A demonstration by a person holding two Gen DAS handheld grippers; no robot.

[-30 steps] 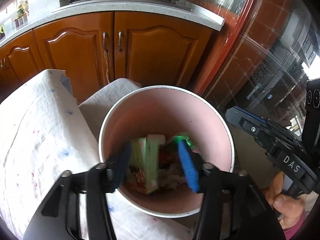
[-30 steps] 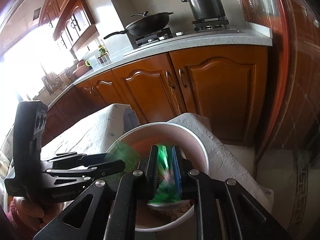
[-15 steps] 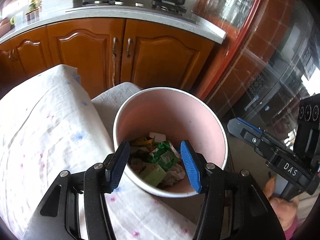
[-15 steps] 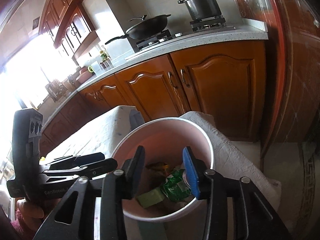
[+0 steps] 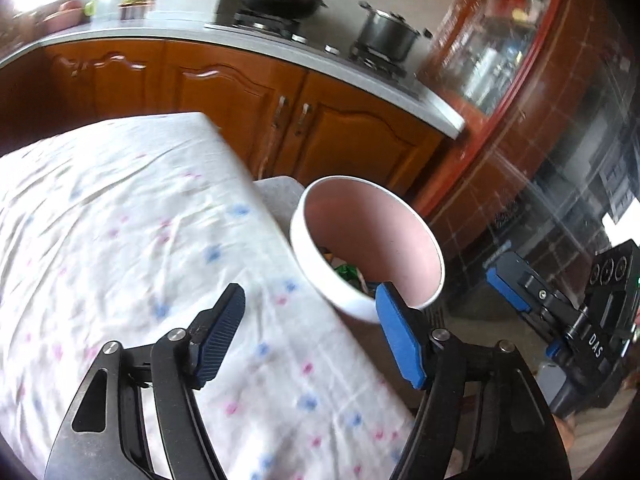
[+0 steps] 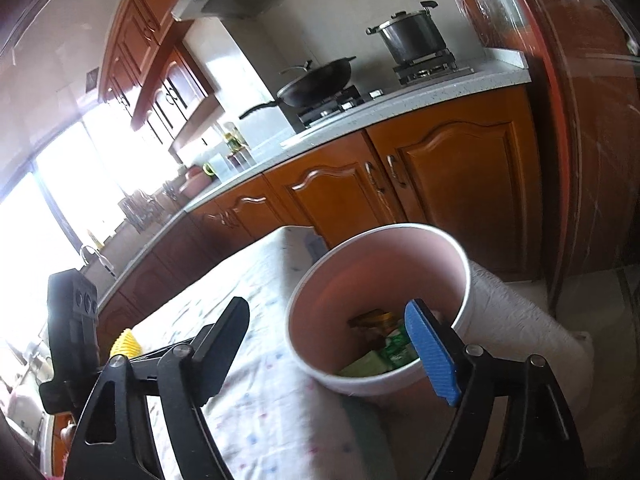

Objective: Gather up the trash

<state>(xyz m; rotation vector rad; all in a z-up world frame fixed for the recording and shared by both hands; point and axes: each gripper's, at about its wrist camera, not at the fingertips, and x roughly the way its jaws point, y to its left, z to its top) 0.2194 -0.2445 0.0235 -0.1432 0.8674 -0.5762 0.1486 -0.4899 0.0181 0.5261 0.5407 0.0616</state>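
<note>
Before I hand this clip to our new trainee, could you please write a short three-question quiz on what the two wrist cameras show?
1. True or false: the left gripper holds a piece of trash.
2. Where does the pink bin stand? A) on the countertop B) beside the cloth-covered table C) on the stove
3. Name the two pieces of cookware on the stove.

Key
1. False: its jaws are opening with nothing between them, as are those of the right gripper.
2. B: at the table's edge, with green wrappers and other trash inside.
3. A black wok and a lidded steel pot.
</note>
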